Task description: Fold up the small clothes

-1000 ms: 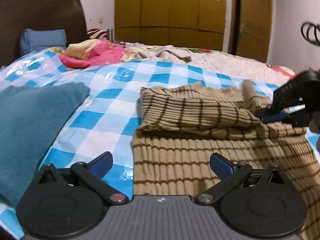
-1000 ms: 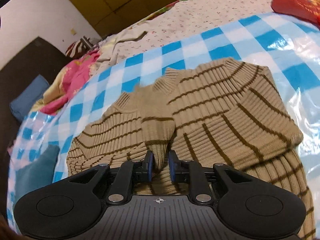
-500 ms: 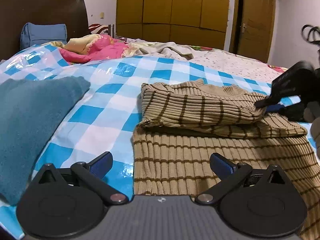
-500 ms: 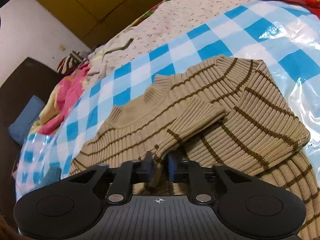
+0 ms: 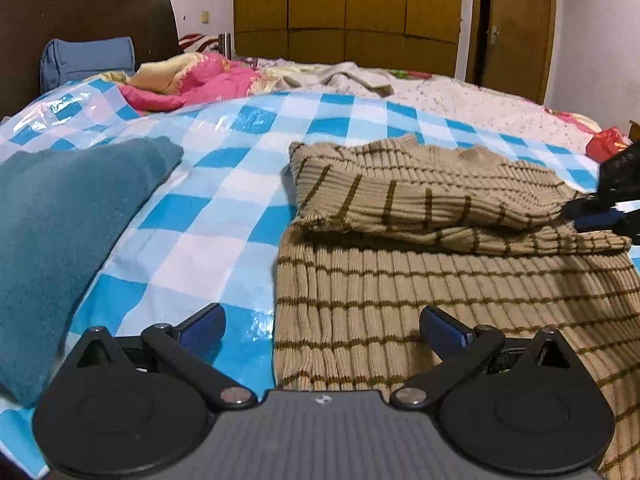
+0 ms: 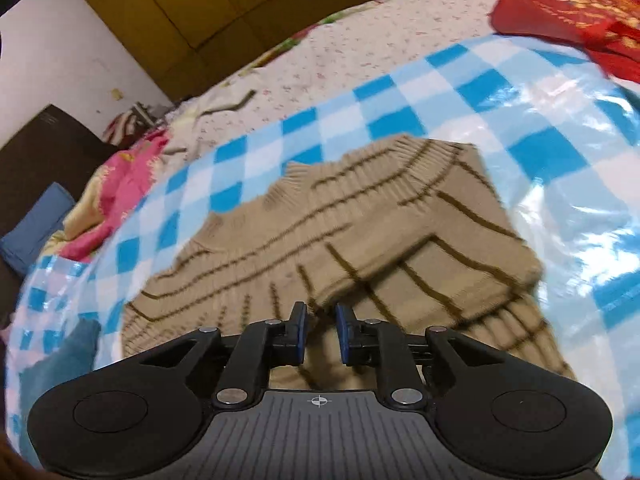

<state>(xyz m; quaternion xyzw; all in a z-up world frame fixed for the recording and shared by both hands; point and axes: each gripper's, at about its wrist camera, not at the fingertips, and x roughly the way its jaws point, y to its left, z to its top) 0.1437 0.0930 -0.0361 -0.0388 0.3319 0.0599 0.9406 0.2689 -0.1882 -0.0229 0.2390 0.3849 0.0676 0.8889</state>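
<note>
Two grippers bracket the striped sweater [image 5: 460, 288] on the checkered sheet [image 5: 248, 168]: the left gripper [image 5: 322, 326], spread wide, hovers nearest its hem, while the right gripper [image 6: 321, 330] (fingers slightly parted, holding nothing) sits at the crosswise-folded sleeve [image 6: 400, 264].
</note>
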